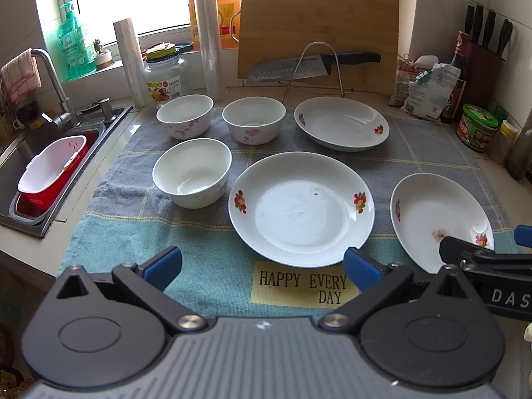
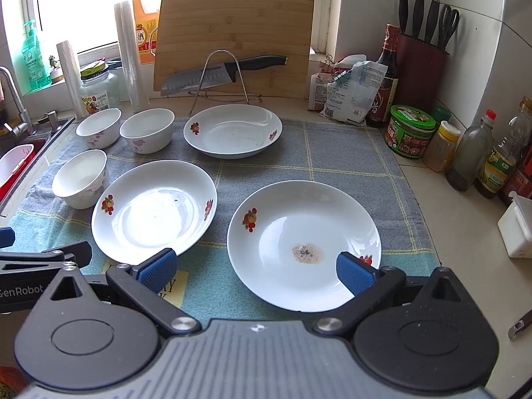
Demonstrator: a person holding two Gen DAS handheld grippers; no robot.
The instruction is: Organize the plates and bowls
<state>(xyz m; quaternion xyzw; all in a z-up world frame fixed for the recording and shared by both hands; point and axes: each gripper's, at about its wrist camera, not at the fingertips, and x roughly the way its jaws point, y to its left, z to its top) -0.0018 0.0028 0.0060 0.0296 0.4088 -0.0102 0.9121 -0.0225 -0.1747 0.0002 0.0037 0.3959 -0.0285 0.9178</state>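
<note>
A pale stone desk point(image 2: 449, 219) is carrying a woven towel point(image 2: 332, 163), grey at the back and turquoise at the front, crossed by thin yellow lines and bearing a yellow patch printed "HAPPY EVERY DAY" point(image 1: 302, 286). Daylight is coming through the window behind the bamboo cutting board point(image 2: 232, 40), which is leaning upright against the sill with a black-handled knife point(image 2: 219, 73) resting in a wire stand in front of it.

Taking the board as landmark: just in front of it a glossy white plate point(image 2: 232, 131) with small fruit prints is lying on the towel. Left of that plate two round white bowls point(image 2: 147, 129) with pink flowers are sitting side by side, and a third bowl point(image 2: 80, 178) is sitting nearer the camera. In front of the board, further forward, a second plate point(image 2: 154, 211) is lying beside the third bowl, and a stained plate point(image 2: 304, 244) is lying to its right, apart from it.

Right of the board, crumpled bags, a dark bottle, a knife block point(image 2: 422, 63) and jars are lining the tiled wall. Left of it a steel sink point(image 1: 20, 153) is holding a red and white basket point(image 1: 50, 173).

The left gripper point(image 1: 262, 266) is hovering over the towel's front edge, jaws spread wide and grasping nothing. The right gripper point(image 2: 256, 269) is hovering over the stained plate's near rim, jaws likewise released.
</note>
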